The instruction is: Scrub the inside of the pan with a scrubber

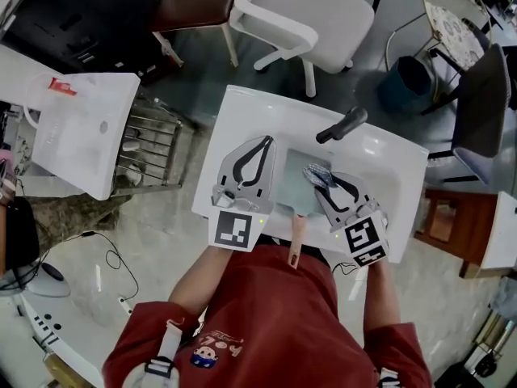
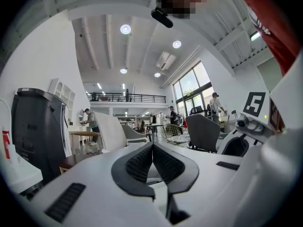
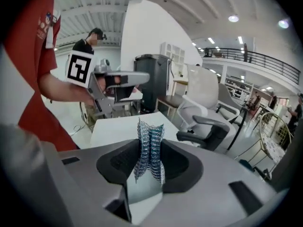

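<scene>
In the head view a pale green pan (image 1: 300, 186) lies in the white sink (image 1: 242, 107), its light wooden handle (image 1: 296, 241) pointing toward me. My right gripper (image 1: 313, 171) hangs over the pan's right side, shut on a steel mesh scrubber (image 1: 318, 174). The right gripper view shows that scrubber (image 3: 150, 148) pinched upright between the jaws of the right gripper (image 3: 150, 161). My left gripper (image 1: 266, 141) is held over the sink's left rim beside the pan. Its jaws meet with nothing between them in the left gripper view (image 2: 152, 151).
A dark faucet lever (image 1: 342, 124) juts over the sink's far side. A wire rack (image 1: 149, 145) and a white bin (image 1: 81, 128) stand to the left. White chairs (image 1: 303, 18), a blue bucket (image 1: 408, 83) and a wooden stool (image 1: 452, 221) surround the sink.
</scene>
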Available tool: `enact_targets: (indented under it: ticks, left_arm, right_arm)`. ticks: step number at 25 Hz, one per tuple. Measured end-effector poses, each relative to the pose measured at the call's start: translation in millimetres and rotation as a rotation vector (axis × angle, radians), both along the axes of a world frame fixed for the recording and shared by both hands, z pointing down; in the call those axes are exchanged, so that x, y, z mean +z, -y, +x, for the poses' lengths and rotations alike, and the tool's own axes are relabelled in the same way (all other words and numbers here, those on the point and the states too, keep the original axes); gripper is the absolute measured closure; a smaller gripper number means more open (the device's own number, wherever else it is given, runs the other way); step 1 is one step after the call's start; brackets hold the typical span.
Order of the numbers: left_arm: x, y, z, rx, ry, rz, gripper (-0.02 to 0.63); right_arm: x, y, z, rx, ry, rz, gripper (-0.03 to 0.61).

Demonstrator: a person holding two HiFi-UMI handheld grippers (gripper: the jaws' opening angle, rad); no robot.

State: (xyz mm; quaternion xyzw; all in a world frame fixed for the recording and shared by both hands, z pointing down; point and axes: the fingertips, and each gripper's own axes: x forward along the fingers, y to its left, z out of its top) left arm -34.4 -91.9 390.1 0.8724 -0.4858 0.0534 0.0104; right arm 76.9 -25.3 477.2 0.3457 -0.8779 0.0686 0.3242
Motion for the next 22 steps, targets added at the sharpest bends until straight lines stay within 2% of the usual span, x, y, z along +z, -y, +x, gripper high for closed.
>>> enact_targets:
  ticks: [5,11,22]
  left_arm:
    - [15,-9,-8,-0.018,0.011,-0.011,0.597]
    - [26,-17,-10,-0.018,-0.001,-0.032,0.597]
    - [36,-25,-15,-0.014,-0.013,-0.057,0.597]
  right_arm:
    - [64,-17,-21,-0.177,-0.166,-0.164,0.43]
    - [118,-34,-34,-0.353,-0.303,-0.319,0.431]
    - [158,-50,-46,-0.525,-0.358,-0.545,0.431]
